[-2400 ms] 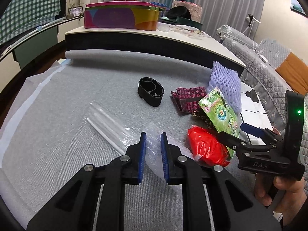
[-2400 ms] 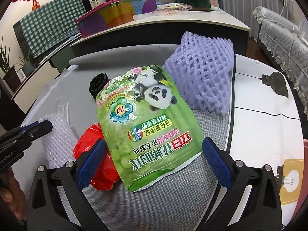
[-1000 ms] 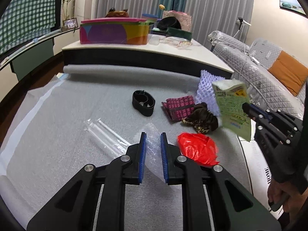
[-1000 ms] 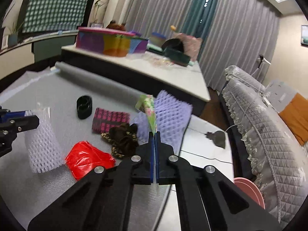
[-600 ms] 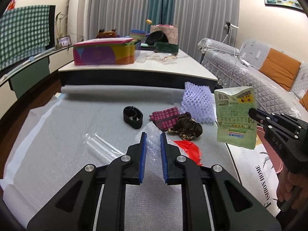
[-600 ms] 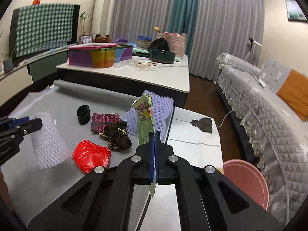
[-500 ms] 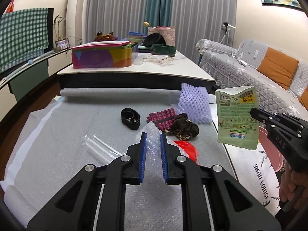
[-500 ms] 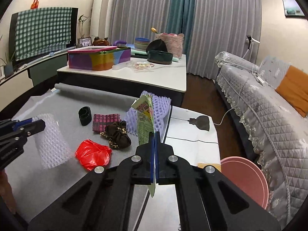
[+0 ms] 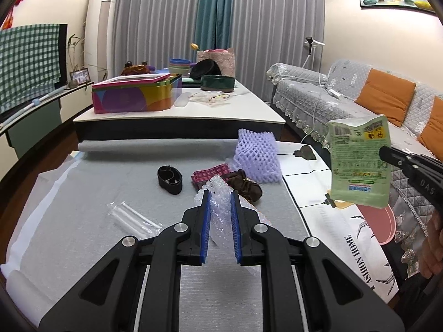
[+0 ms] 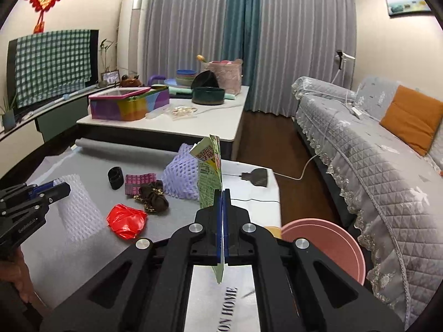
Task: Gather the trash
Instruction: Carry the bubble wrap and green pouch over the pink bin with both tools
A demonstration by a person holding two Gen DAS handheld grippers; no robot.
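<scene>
Both pieces of trash have come up off the worktop (image 9: 83,193): the right tongs (image 10: 222,207), jaws pressed flat on the green detergent pouch (image 9: 358,163), now hold it above the pink bin (image 10: 326,246); the left tongs (image 9: 219,215) pinch the bubble wrap (image 9: 218,193), narrow. Release looks next. Left of the bin on grey felt: red bag (image 10: 126,220), purple foam net (image 10: 180,177). Behind, curtains and sofa.
</scene>
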